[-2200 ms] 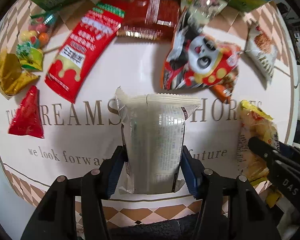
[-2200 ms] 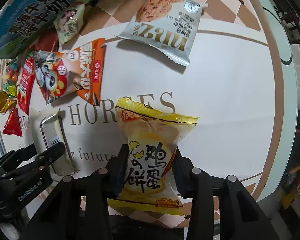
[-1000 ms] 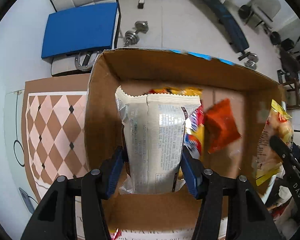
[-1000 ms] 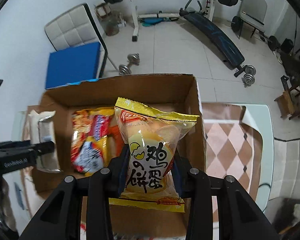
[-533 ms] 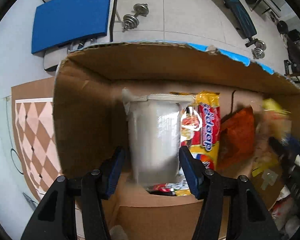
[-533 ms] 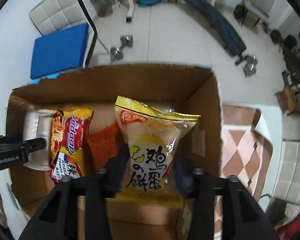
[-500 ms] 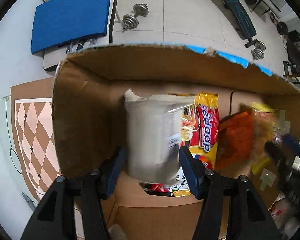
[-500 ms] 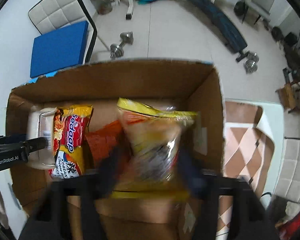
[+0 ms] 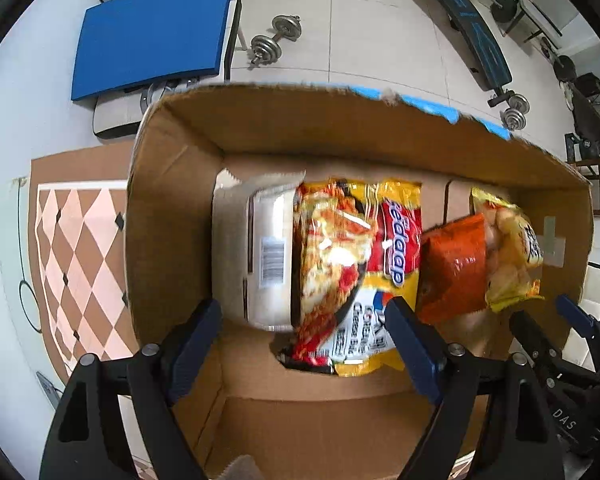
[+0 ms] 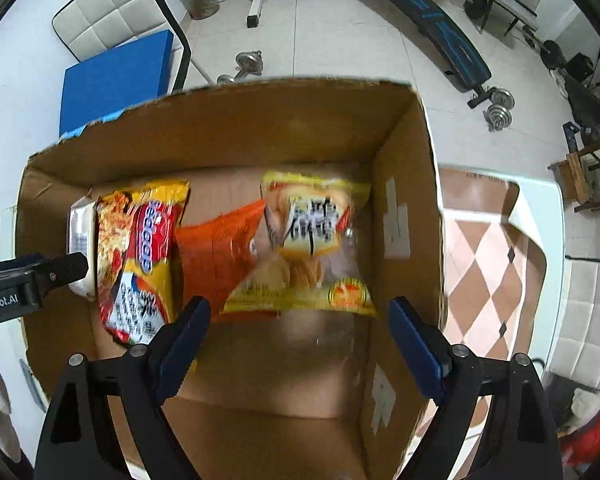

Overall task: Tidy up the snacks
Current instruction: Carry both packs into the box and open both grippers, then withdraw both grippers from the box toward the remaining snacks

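We look straight down into the cardboard box (image 9: 172, 216), where four snacks lie side by side. Below our left hand-held gripper (image 9: 304, 344), whose jaws are opening with nothing pressed between them, rests the white packet (image 9: 256, 248), just ahead of its fingertips. Our right hand-held gripper (image 10: 300, 340) stands wide and empty above the yellow snack bag (image 10: 316, 248) lying by the box's right wall.

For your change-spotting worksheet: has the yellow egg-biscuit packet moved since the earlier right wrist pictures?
Yes. The yellow packet has left the right gripper and dropped into the cardboard box.
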